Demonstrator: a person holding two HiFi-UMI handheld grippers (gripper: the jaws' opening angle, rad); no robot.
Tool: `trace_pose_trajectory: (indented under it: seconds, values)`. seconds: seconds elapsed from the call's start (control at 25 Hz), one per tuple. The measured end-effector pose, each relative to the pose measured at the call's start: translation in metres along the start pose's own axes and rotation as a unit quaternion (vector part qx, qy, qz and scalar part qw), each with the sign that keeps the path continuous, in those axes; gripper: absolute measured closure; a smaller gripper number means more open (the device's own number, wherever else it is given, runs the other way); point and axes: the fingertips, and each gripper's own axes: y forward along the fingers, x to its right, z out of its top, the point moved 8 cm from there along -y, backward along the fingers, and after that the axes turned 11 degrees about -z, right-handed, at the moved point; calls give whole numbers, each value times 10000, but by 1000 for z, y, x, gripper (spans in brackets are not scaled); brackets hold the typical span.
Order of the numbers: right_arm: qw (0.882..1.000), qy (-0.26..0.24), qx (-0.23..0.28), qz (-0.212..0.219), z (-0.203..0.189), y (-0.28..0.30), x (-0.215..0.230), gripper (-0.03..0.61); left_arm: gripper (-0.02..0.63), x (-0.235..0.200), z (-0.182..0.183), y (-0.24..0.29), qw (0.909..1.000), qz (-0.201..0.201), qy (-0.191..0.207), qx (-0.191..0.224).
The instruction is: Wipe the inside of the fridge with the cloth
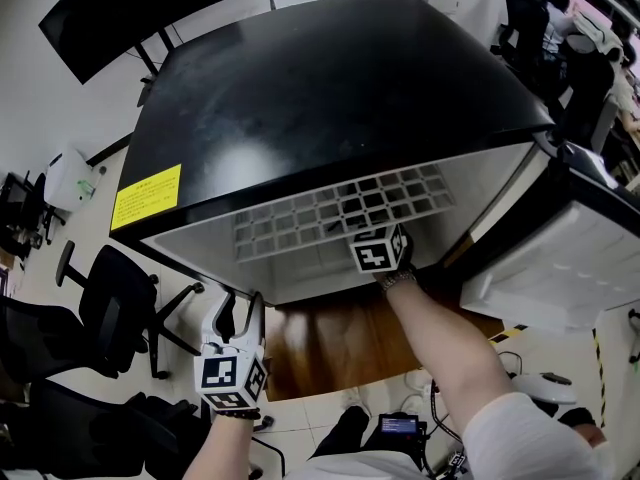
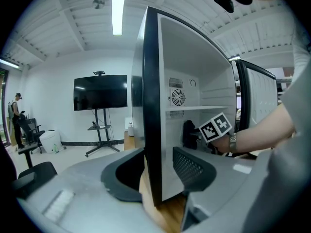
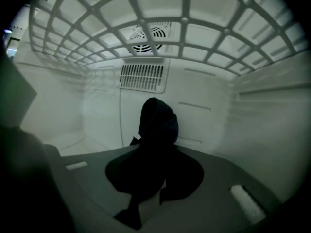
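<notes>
A black mini fridge [image 1: 330, 88] stands with its door [image 1: 570, 258] swung open to the right, showing a white inside. My right gripper [image 3: 155, 166] reaches in below the white wire shelf [image 3: 160, 13] and is shut on a dark cloth [image 3: 158, 125], which bunches up in front of the back wall. In the head view only its marker cube [image 1: 380, 250] shows under the shelf [image 1: 340, 208]. My left gripper [image 1: 240, 303] is held open outside, at the fridge's front left corner. In the left gripper view the fridge's black side edge [image 2: 150, 130] rises between the open jaws.
The fridge sits on a wooden top [image 1: 340, 343]. Its back wall has a vent grille [image 3: 142, 76] and a round fan opening [image 3: 146, 34]. Office chairs [image 1: 120, 308] stand at the left, and a TV on a stand [image 2: 100, 93] is behind.
</notes>
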Motion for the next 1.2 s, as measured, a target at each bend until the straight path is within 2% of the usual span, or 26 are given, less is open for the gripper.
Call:
trace_pose_trajectory:
  seconds: [0.52, 0.76, 0.96, 1.2]
  values:
    - [9970, 107, -315, -706, -10, 4, 40, 517, 437, 0, 0, 0, 10000, -8, 21, -31]
    - [9952, 200, -435, -851, -11, 3, 48, 517, 437, 1, 0, 1, 10000, -13, 52, -65]
    - [9967, 454, -339, -583, -10, -11, 38, 517, 437, -1, -3, 1, 9999, 5, 73, -81]
    - [9984, 552, 110, 52, 13, -44, -13, 517, 437, 1, 0, 1, 10000, -21, 8, -21]
